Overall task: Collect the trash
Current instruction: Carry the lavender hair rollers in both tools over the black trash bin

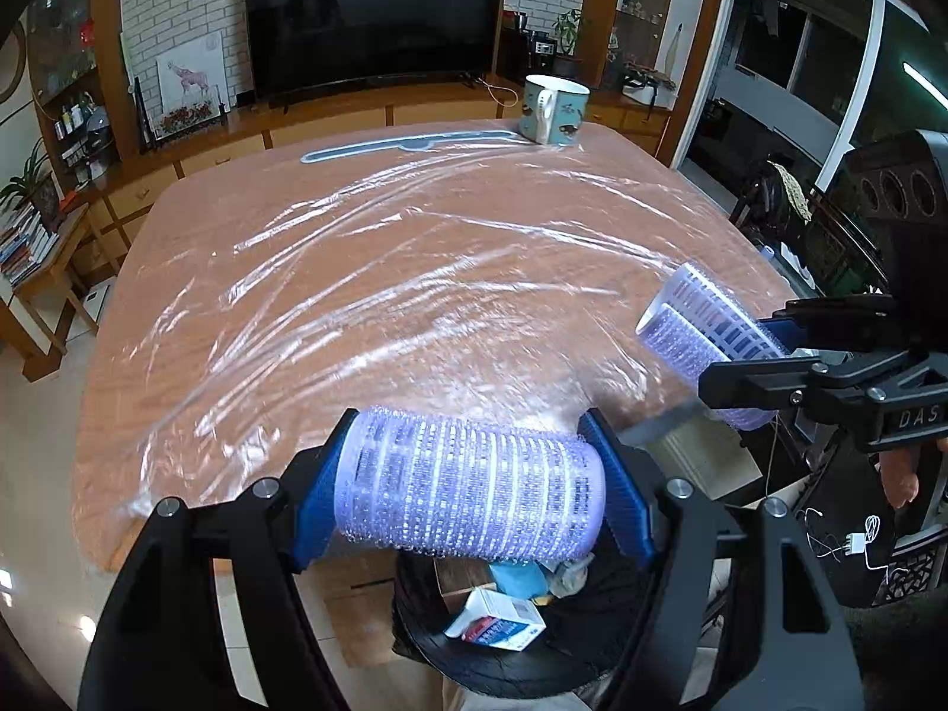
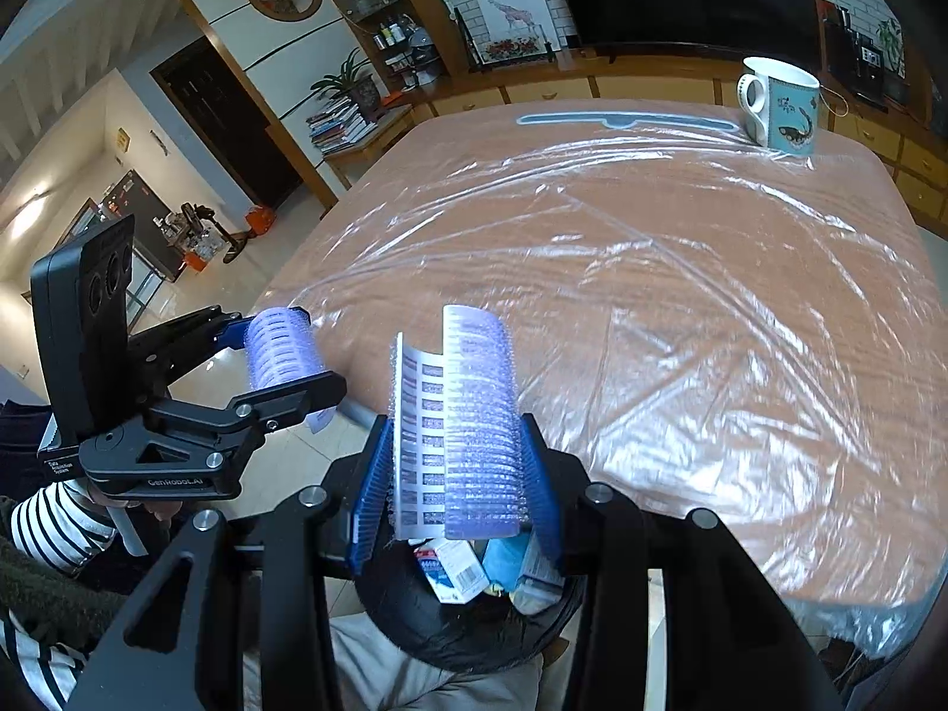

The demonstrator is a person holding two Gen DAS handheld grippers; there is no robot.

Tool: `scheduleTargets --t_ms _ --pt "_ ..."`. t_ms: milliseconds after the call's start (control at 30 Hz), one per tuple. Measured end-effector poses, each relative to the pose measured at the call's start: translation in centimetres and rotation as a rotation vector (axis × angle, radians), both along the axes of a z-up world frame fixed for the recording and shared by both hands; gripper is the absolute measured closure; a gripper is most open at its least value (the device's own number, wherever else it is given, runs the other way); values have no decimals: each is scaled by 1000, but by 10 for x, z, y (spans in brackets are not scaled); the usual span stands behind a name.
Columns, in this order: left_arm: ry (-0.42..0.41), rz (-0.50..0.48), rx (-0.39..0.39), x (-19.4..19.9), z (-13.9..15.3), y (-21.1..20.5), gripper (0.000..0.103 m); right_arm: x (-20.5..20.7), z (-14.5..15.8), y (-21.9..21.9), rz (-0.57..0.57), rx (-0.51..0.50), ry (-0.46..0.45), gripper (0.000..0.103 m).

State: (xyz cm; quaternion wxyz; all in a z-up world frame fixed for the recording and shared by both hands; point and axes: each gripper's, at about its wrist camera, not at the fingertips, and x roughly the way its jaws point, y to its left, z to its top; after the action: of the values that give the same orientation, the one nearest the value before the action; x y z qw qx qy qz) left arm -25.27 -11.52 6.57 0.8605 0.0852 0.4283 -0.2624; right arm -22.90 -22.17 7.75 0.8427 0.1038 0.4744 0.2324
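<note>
Release is the step in hand, judged from the left wrist view: the left gripper (image 1: 471,492) clamps a whole hair roller (image 1: 468,489) crosswise by its two ends, right above the bin (image 1: 503,663). It seems best to bring the roller squarely over the bin mouth before letting go, since a springy cylinder could bounce off the rim. The roller is a lilac mesh tube, bristly, with white plastic ribs; the bin is round, black-lined, and already holds a small carton (image 1: 497,622). From the right wrist view, the right gripper (image 2: 456,474) pinches a split roller (image 2: 468,420) narrowly, upright, just above the bin; its shell looks cracked open, though blur makes that uncertain. Behind the bin lies the bench (image 2: 711,308) under crinkled clear film.
</note>
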Motion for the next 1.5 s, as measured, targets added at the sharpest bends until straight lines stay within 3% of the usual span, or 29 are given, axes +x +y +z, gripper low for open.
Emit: scheduleTargets --t_ms 333,733,1500 --pt "21 4 15 -33 -7 -3 29 -29 -7 3 27 5 21 62" --pt "32 -79 37 -53 -18 4 29 -56 -22 22 -15 -30 70 62" --pt "152 -179 196 -60 -104 -7 29 -61 -95 47 -58 -114 205 62"
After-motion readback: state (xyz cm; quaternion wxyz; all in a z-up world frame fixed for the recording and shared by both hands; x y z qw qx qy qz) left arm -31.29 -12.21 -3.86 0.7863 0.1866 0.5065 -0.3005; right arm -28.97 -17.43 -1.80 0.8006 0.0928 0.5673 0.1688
